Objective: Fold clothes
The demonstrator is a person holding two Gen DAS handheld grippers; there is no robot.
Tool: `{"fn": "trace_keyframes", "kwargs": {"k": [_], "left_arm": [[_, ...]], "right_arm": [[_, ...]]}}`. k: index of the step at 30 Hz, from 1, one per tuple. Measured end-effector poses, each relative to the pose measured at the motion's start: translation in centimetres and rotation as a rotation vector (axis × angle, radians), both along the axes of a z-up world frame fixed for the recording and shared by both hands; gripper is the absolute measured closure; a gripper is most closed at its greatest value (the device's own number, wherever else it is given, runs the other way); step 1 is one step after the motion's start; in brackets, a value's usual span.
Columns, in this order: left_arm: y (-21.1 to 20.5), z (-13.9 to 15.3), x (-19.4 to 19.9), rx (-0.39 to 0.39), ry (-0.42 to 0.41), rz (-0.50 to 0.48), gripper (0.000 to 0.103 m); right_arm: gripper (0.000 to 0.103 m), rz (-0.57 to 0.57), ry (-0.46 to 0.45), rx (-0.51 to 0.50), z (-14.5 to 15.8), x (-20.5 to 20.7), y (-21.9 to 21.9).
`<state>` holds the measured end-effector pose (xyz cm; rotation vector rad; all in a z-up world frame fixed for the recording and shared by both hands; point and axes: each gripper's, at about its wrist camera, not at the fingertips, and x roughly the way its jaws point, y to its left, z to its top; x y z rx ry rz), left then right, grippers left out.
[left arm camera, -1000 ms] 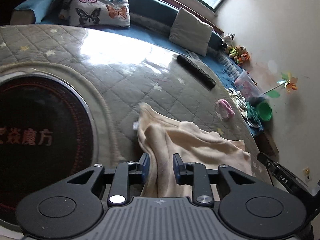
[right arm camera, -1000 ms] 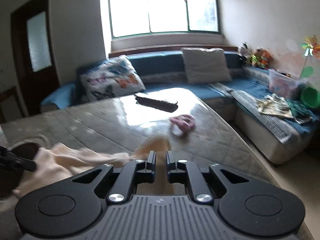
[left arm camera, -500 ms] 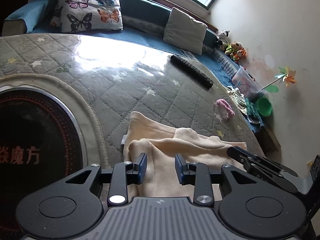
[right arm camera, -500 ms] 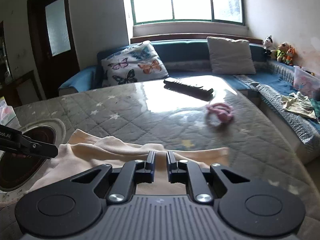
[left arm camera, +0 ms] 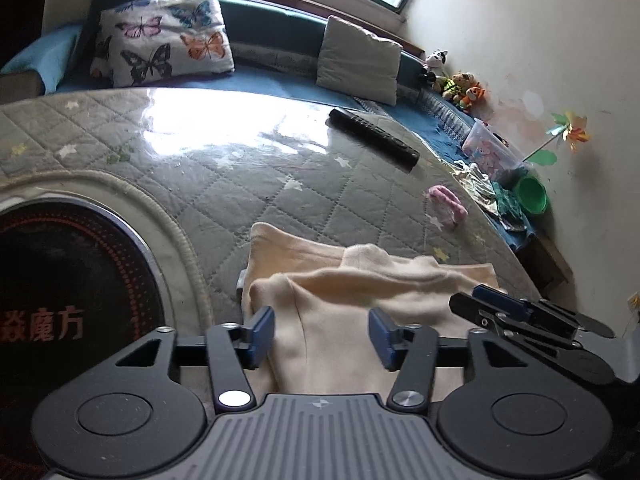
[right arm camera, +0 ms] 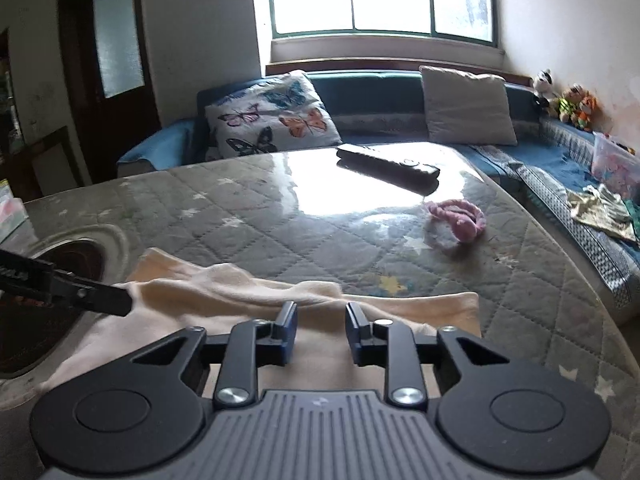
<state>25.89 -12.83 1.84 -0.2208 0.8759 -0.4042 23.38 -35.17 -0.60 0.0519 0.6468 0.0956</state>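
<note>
1. Left wrist view: your left gripper point(left arm camera: 322, 334) hangs low over the near part of the cream garment point(left arm camera: 360, 292), jaws spread wide, nothing between the pads. Cloth lies under the gap; contact cannot be judged.
2. Right wrist view: your right gripper point(right arm camera: 321, 330) also stands released, jaws parted over the garment's near edge, gripping nothing.
3. Garment position: on the quilted table cover point(left arm camera: 224, 168), at your near side, bunched with a raised fold across its middle. It sits just beside the round dark inset point(left arm camera: 60, 288).
4. Step in hand, by my reading: between folds, garment set down, both tools free.
5. Next move: pick two edge points, pinch a single layer each, then lift evenly so the ridge flattens.
6. Remote point(right arm camera: 386, 166) and pink item point(right arm camera: 456, 220) lie well apart; no obstruction.
</note>
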Motion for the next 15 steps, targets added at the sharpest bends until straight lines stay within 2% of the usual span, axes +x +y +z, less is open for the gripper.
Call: {"fn": "trace_keyframes", "kwargs": {"k": [1, 2, 8, 10, 15], "left_arm": [[0.0, 0.0, -0.5, 0.012, -0.006, -0.006, 0.044], [-0.1, 0.0, -1.1, 0.028, -0.009, -0.013, 0.044], [-0.2, -0.3, -4.2, 0.103, -0.049, -0.043, 0.038], [-0.1, -0.6, -4.8, 0.112, -0.052, -0.049, 0.037], [-0.4, -1.7, -5.4, 0.194, -0.069, -0.048, 0.035]], "right_arm": [[0.065, 0.007, -0.002, 0.000, 0.2, -0.7, 0.2], [0.063, 0.013, -0.004, 0.000, 0.4, -1.3, 0.5], [0.057, 0.041, -0.006, -0.018, 0.5, -5.1, 2.0], [0.053, 0.040, -0.009, -0.038, 0.2, -6.2, 2.5], [0.051, 0.045, -0.002, -0.091, -0.7, -7.9, 3.3]]}}
